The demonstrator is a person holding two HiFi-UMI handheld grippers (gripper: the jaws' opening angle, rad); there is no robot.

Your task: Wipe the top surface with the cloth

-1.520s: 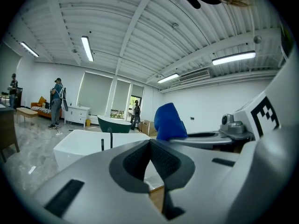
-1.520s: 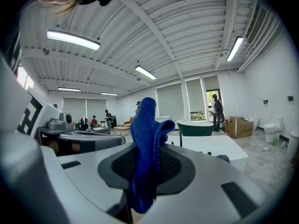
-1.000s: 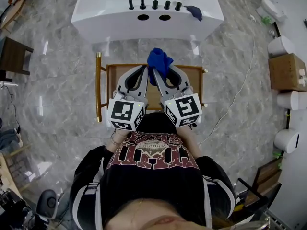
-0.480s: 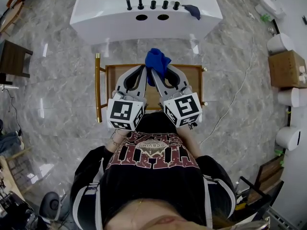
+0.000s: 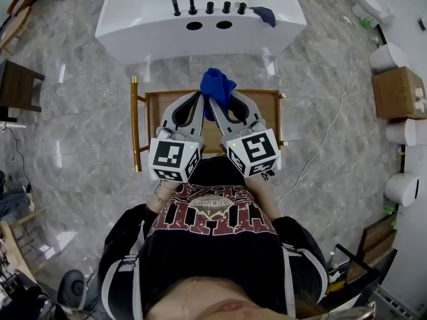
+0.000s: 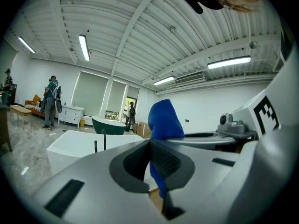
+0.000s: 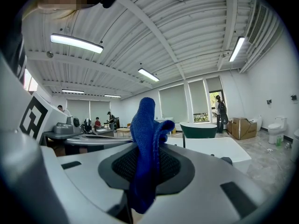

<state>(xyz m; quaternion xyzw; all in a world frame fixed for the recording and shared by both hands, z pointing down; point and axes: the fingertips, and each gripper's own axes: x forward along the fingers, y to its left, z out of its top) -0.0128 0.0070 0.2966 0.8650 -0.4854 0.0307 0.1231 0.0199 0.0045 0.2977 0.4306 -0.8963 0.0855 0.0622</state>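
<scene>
Head view: right gripper (image 5: 213, 104) pinches blue cloth (image 5: 217, 85) at 12 o'clock over wooden table (image 5: 157, 109), ready for wiping; left gripper (image 5: 199, 99) closed, empty.

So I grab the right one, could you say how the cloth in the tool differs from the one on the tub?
The held cloth is bright blue, the tub cloth darker. The held cloth stands bunched in the right tool over the table; the tub cloth lies loose on the tub. Both are blue.
</scene>
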